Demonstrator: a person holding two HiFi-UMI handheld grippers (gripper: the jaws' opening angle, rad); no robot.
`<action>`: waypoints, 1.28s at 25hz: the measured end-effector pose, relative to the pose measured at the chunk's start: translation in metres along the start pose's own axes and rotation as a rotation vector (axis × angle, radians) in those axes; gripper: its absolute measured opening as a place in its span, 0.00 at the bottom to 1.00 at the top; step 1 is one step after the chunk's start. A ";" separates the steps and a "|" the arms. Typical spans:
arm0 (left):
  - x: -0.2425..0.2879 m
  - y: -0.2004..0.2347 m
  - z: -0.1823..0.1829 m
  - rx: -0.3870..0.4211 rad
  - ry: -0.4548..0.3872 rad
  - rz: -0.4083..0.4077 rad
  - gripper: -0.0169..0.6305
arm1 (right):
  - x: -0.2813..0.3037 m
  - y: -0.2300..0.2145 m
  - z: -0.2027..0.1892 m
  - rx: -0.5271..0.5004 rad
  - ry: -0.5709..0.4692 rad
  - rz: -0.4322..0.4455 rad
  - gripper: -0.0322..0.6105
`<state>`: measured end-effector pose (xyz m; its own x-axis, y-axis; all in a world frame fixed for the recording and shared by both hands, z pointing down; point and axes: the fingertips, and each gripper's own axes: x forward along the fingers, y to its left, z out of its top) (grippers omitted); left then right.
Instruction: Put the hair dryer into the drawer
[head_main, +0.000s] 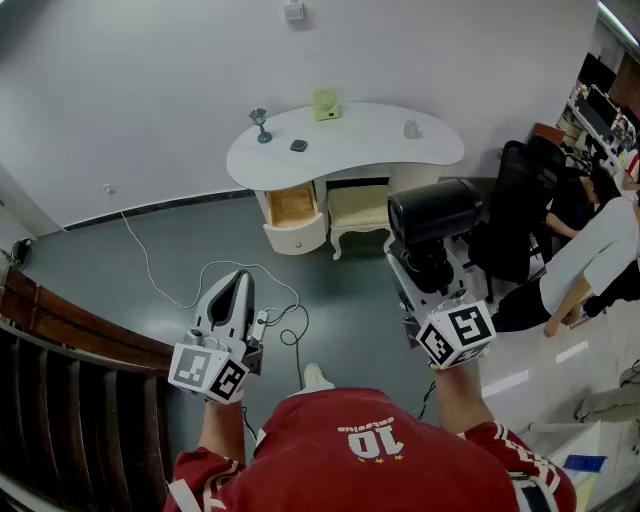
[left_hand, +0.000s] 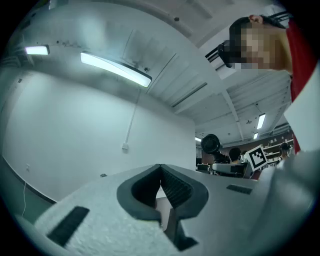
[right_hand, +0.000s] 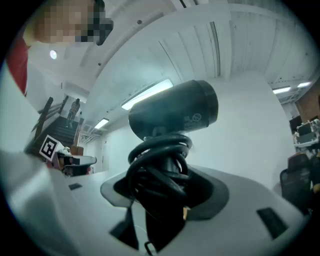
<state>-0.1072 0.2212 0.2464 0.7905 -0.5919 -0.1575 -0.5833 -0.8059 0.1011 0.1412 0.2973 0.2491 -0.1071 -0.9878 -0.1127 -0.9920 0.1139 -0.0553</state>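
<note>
Right gripper (right_hand: 165, 187) clamps hair dryer (right_hand: 175, 107), handle buried under cord (right_hand: 159, 159); left gripper (left_hand: 160, 170) closed, empty. Far drawer (head_main: 297, 238) open, left of stool (head_main: 358, 208).

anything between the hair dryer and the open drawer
Nothing visible does. The hair dryer in the right gripper has only floor, with a loose cable on it, before the pulled-out drawer; the stool stands beside it, not in front.

Blk hair dryer (head_main: 435, 212), wht desk (head_main: 370, 138)
</note>
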 end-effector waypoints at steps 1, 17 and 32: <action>0.003 0.003 0.002 0.003 -0.006 -0.002 0.02 | 0.003 0.000 0.001 -0.006 -0.001 0.001 0.46; 0.050 0.053 0.000 0.008 -0.027 -0.050 0.03 | 0.070 0.001 0.000 -0.031 0.001 -0.016 0.46; 0.082 0.119 -0.024 -0.017 0.006 -0.058 0.02 | 0.139 0.004 -0.030 0.015 0.063 -0.021 0.46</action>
<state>-0.1069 0.0767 0.2687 0.8242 -0.5438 -0.1580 -0.5329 -0.8392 0.1087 0.1201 0.1576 0.2628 -0.0912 -0.9946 -0.0492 -0.9930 0.0946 -0.0715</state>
